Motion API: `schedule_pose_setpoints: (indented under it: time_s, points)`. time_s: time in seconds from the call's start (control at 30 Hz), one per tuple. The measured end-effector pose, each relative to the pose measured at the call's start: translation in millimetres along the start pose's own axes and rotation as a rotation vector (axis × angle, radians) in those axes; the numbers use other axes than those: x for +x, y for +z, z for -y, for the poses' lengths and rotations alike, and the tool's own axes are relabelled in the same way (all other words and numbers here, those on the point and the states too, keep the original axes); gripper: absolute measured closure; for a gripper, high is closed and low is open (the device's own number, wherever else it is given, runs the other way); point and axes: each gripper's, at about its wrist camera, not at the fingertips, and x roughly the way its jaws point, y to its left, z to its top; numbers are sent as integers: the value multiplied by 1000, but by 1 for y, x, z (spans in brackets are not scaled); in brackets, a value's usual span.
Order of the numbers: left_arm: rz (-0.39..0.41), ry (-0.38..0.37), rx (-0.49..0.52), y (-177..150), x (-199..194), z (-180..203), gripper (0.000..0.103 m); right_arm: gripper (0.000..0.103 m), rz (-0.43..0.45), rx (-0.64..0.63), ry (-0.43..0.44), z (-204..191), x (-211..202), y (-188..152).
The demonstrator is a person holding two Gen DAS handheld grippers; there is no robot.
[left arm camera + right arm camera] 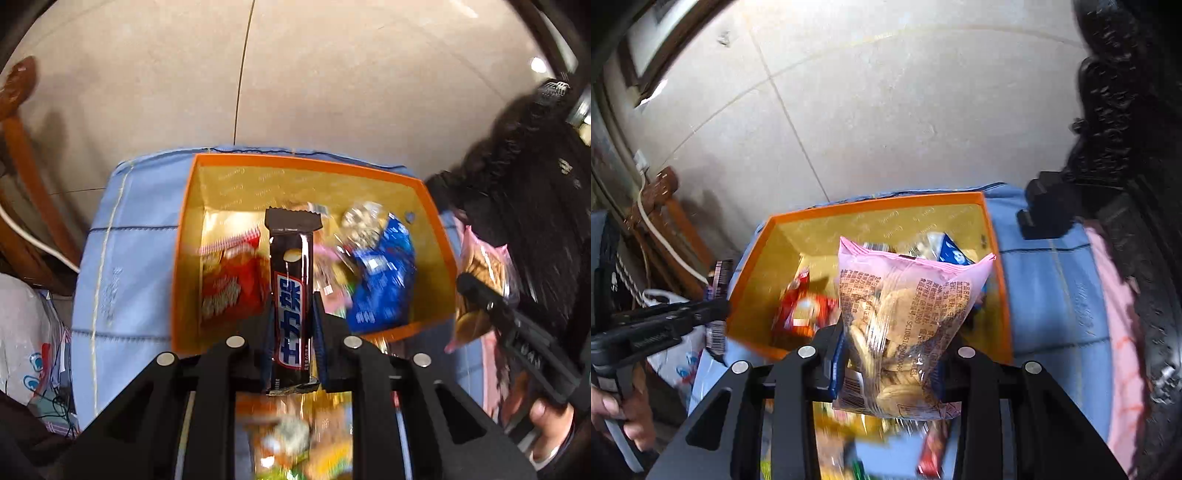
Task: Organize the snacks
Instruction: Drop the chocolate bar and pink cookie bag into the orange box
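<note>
Two blurred snack heaps fill the lower frame edges, hard to read, while the left gripper [291, 332] clamps a dark chocolate bar [291, 295] and the right gripper [886, 354] pinches a pink biscuit bag [908, 317], both at frame centre above the orange box [295, 164].

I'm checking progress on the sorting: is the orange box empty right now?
No: the orange box already holds a red packet and a blue packet.

Home rm, tiled floor [332, 74], carved dark wood furniture [1115, 110], quilted blue cover [125, 258], wooden chair [22, 122]
</note>
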Motion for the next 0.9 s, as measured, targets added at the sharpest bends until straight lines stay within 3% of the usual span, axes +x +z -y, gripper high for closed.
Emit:
schedule_pose_setpoints:
  time_s: [0.1,0.27,0.3,0.33,0.37,0.4,0.43,0.47,0.53,0.67,0.8,0.9]
  points:
    - [-40,37,3,15,36,2,86,68,-31,8,-18,-3,33,1]
    - [-108,24,-22,12,80,2,86,65,-85,18,-50,-1,75,-5]
    - [-127,26,-24,10,89,1,81,65,-95,18,-61,0,81,-6]
    - [-139,39,-29,8,94,1,74,60,-97,19,-68,0,84,-7]
    - [-147,60,-33,6,97,2,54,55,-78,25,-77,2,81,-9]
    - [-150,100,-40,5,95,1,30,43,-52,35,-87,4,76,-10]
    - [-136,133,-51,5,88,-2,19,32,-9,58,-93,8,64,-12]
    - [-110,143,-54,5,81,-3,9,28,16,73,-89,11,55,-13]
    - [-52,146,-37,2,60,-5,9,24,58,84,-92,15,34,-16]
    - [-46,138,-41,-14,30,-17,8,14,111,69,-113,25,-16,-38]
    - [-54,149,-38,-55,5,-34,8,5,69,62,-137,36,-42,-75]
    - [-89,176,-67,-97,-6,-56,8,4,-9,71,-160,49,-51,-114]
